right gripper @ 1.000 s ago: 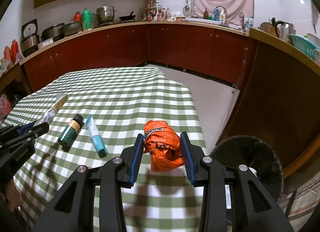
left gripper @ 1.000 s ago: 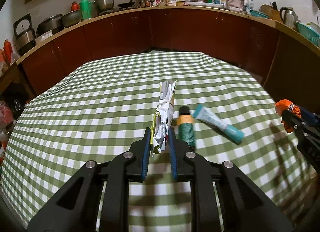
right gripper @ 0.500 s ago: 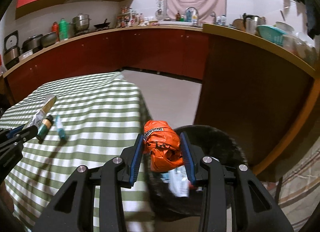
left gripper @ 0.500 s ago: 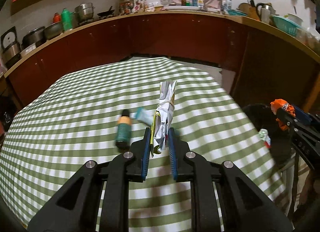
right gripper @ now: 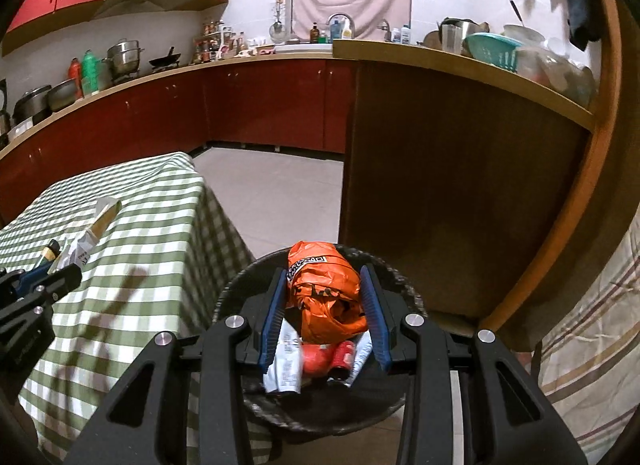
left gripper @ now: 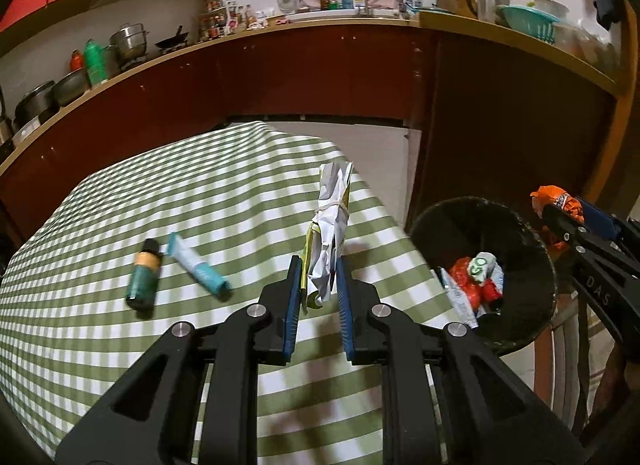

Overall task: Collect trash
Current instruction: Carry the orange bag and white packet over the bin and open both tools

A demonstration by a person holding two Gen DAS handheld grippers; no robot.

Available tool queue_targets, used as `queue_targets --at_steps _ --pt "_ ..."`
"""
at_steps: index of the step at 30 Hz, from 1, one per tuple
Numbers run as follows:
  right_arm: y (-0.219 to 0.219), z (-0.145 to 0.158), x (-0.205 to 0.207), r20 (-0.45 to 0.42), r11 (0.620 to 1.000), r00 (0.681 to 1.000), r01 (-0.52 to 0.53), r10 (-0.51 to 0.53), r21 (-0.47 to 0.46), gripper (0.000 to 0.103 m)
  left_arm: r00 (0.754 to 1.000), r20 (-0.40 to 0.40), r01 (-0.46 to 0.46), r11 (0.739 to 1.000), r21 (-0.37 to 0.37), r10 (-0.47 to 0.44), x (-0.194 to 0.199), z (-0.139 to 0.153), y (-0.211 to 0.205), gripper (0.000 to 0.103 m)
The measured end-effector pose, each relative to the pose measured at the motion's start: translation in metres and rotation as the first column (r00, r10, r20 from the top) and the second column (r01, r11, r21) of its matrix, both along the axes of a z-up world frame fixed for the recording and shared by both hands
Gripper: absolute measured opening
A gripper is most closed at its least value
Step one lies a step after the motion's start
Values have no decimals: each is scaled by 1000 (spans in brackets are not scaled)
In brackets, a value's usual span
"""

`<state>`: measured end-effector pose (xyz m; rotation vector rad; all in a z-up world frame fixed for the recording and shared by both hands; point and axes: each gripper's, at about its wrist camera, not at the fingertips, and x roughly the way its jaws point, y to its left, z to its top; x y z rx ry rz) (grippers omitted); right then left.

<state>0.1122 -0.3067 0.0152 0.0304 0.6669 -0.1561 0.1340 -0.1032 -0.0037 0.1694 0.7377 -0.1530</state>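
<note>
Over the black trash bin [right gripper: 320, 405] beside the tabletop [left gripper: 200, 193], the right claw [right gripper: 326, 305] pinches a crumpled orange plastic bag [right gripper: 326, 293] between its blue pads, hanging it above the bin's mouth so that a release would likely drop it straight in. Inside the bin already lie a red wad, a red can and some white printed wrappers, so there is room on top but nothing to cushion a stray fall over the rim. To the left, the left claw [left gripper: 318, 293] is pressed together on a bundle of crumpled white and yellow paper wrappers [left gripper: 330, 225], held upright by its lower end, probably so the long bundle clears the cloth while it is carried toward the bin. It hangs above the green checked cloth near the tabletop's edge, with the bin just past that edge and the right claw on the bin's far side. Left on the cloth, well apart from either claw, are a small dark green bottle [left gripper: 143, 277] with a black cap and a teal tube [left gripper: 196, 267], nearly touching. Between the left bundle and the bin stands only the tabletop edge; the right claw above the bin could crowd it
</note>
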Motion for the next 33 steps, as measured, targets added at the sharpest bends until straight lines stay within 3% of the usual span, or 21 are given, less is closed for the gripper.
queue_targets --at_steps 14,33 --pt "-24 -11 -2 -3 999 1000 31 -30 33 38 999 -17 51 998 24 -51 12 -17 -54 17" --pt "-39 -21 6 -12 998 999 39 -39 55 38 995 -59 78 997 24 -76 28 -28 -84 18"
